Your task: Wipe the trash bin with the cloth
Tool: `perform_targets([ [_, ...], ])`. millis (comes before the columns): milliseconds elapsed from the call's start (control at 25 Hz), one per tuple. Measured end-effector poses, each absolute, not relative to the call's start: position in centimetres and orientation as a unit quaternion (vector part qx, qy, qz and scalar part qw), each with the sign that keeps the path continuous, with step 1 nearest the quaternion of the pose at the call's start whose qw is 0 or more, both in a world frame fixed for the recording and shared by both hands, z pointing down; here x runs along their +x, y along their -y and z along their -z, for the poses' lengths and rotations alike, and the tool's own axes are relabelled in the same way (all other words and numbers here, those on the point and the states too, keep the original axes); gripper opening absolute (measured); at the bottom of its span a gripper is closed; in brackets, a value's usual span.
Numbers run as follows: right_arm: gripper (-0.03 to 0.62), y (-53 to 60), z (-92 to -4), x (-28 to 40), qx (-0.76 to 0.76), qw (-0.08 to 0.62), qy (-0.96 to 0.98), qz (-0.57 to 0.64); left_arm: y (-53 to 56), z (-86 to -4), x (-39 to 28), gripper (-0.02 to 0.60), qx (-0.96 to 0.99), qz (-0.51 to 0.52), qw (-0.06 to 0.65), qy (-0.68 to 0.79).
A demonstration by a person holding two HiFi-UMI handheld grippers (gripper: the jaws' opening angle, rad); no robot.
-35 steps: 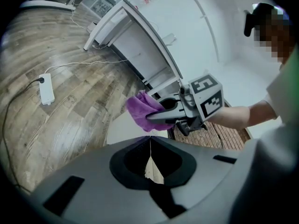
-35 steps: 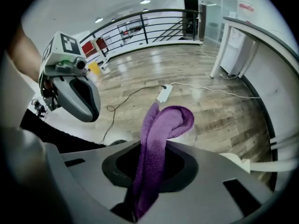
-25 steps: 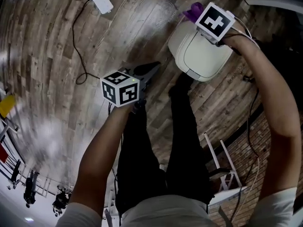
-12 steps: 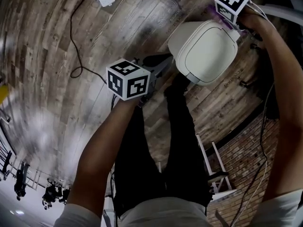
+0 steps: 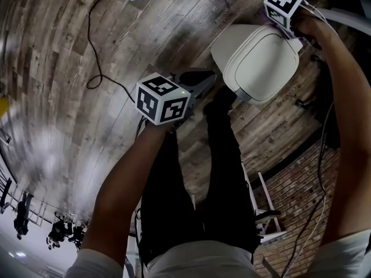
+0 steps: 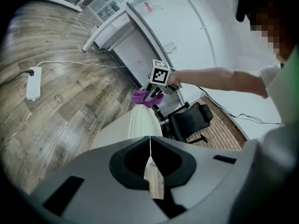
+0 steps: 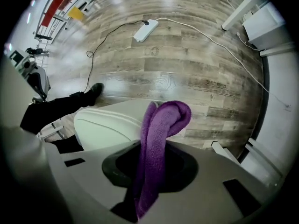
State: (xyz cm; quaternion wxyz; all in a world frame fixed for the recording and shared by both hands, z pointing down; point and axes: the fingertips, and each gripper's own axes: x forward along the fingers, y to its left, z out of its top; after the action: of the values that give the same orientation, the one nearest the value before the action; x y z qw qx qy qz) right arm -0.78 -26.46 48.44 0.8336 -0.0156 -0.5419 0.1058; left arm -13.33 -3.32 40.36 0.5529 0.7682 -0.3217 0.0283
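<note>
1. Right gripper (image 7: 150,164) – its jaws are clenched on the purple cloth (image 7: 161,120). The cloth fills the gap between them, from the throat out past the tips.
2. The cloth's long axis runs along the jaws, pointing away from the hand. Its free end is folded into a loop that bends over to the right.
3. The looped end sits at the top rim of the white trash bin (image 7: 105,122). In the left gripper view the cloth (image 6: 144,98) lies against the far upper edge of the bin (image 6: 124,129), under the right gripper (image 6: 156,85).
4. In the head view my right arm is stretched almost straight – the right gripper (image 5: 288,17) is at the far side of the bin (image 5: 258,62), whose lid is down.
5. Left gripper (image 6: 150,146): jaws pressed together, nothing between them. It is held apart from the bin, pointing towards it, with the left forearm raised over the legs (image 5: 191,88).
6. Farther off, a white power strip (image 7: 145,30) and its cable lie on the wooden floor (image 7: 187,64). A black office chair (image 6: 189,120) stands behind the bin.
</note>
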Motion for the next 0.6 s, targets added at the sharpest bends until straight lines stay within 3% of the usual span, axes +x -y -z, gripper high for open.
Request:
perform_targets([
  [600,0.075,20.8,-48.8,-5.2,-0.058,0.818,0.556,-0.134,0.4,-41.0,-15.0,0.005,0.767,-0.041,0.556,0.317],
])
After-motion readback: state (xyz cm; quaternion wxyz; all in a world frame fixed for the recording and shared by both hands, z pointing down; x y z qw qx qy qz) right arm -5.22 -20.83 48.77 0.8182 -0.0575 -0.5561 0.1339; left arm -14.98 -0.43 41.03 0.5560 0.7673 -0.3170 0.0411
